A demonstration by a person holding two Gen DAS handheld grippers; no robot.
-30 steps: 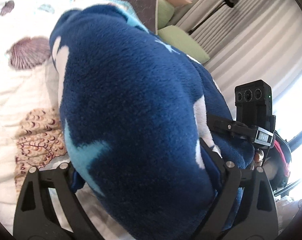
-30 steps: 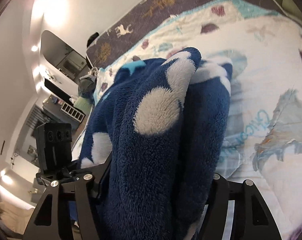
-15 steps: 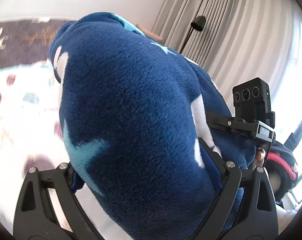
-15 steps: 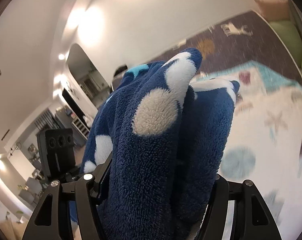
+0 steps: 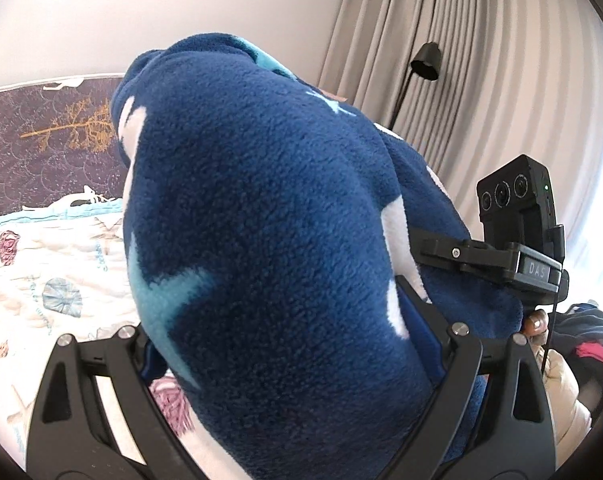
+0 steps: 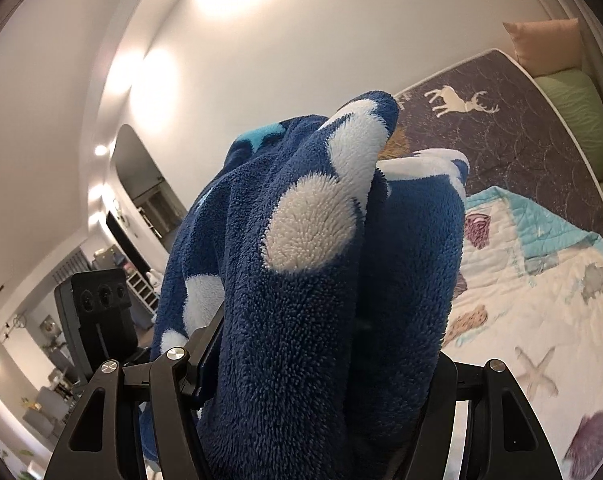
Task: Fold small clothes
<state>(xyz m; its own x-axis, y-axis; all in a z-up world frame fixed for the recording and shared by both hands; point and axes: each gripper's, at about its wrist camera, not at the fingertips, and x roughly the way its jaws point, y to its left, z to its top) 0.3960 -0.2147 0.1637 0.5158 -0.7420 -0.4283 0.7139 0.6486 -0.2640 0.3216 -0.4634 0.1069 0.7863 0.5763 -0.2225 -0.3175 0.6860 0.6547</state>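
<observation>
A dark blue fleece garment (image 5: 261, 220) with white spots and light blue stars hangs bunched in the air above the bed. My left gripper (image 5: 269, 316) is shut on one bunch of it, and the cloth covers the fingertips. My right gripper (image 6: 325, 344) is shut on another thick fold of the same garment (image 6: 301, 300). The right gripper's camera block (image 5: 517, 208) shows at the right of the left wrist view, close beside the cloth. In the right wrist view the left gripper's camera block (image 6: 97, 304) sits at the lower left.
Below lies a white quilt (image 6: 541, 320) printed with shells and starfish, on a dark mattress cover (image 6: 501, 132) with deer. Green pillows (image 6: 577, 108) line the far right edge. A black floor lamp (image 5: 421, 64) and grey curtains (image 5: 501, 80) stand behind. A hand (image 5: 537, 322) shows at the right.
Both grippers have risen with the garment, lifting it off the quilt. The views now take in the wall, the curtains and the far end of the bed.
</observation>
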